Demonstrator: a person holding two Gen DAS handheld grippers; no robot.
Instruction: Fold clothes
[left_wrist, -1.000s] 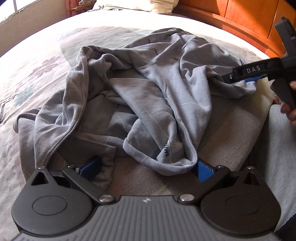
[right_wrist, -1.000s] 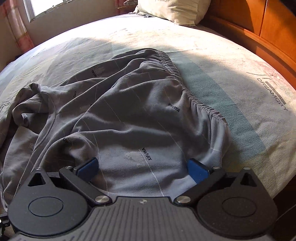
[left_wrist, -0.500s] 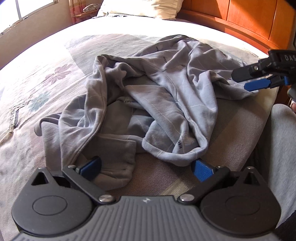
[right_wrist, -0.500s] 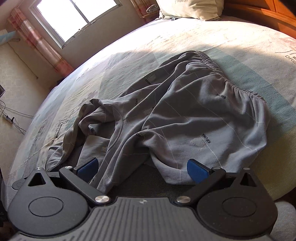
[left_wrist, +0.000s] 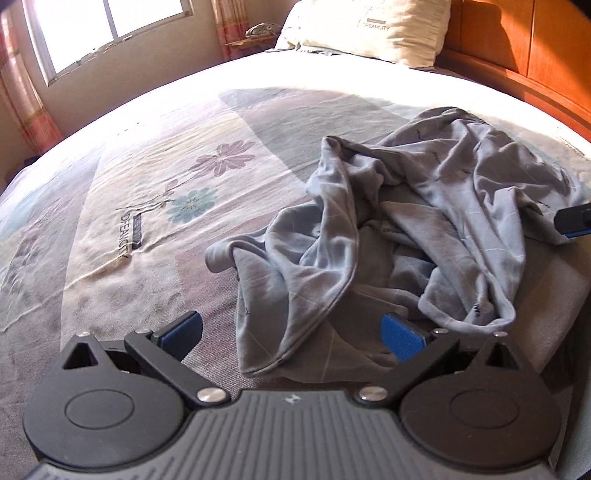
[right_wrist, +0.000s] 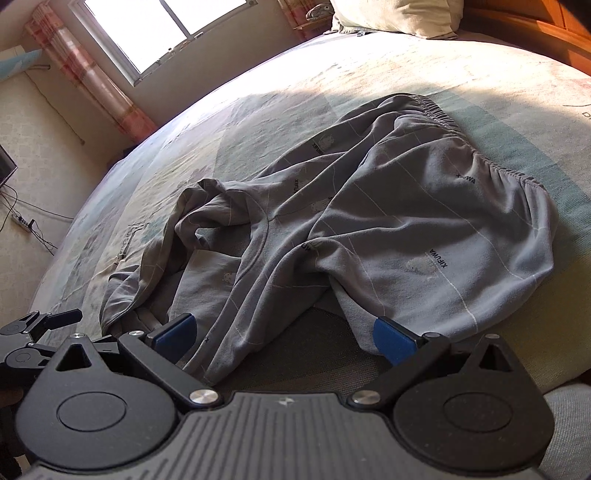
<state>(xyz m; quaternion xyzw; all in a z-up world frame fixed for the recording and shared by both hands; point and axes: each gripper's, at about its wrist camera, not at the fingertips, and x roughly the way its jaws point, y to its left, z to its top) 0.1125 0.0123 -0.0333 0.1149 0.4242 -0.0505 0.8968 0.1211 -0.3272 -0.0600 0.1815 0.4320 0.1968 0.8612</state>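
Left wrist view: left gripper (left_wrist: 291, 334), jaws spread wide w/ nothing between the blue pads (left_wrist: 400, 336), poised over the near edge of a bed sheet (left_wrist: 147, 206) (floral print, "DREAMCITY" lettering). Grey pyjama trousers (left_wrist: 424, 229) lie crumpled on the right half of the bed; one leg hem trails toward the near side, ending just in front of the gripper, between its two fingers but not clamped. Far right edge: tip of the right gripper (left_wrist: 574, 221) beside the trousers' right side. Far end: pillow (left_wrist: 369, 27), wooden headboard (left_wrist: 524, 48), window (left_wrist: 107, 33) at far left.

Right wrist view: right gripper (right_wrist: 286, 338), also wide open and empty, at the near edge of the bed. Trousers (right_wrist: 388, 229) spread in front of it; elastic waistband (right_wrist: 476, 147) at the far right, legs bunched toward the left, "XIFUWA" text printed on the fabric. A near fold lies just ahead of the right-hand pad; contact can't be told. Left gripper's body (right_wrist: 33, 332) shows at the near left edge. Cable (right_wrist: 29, 218) on the floor at far left.
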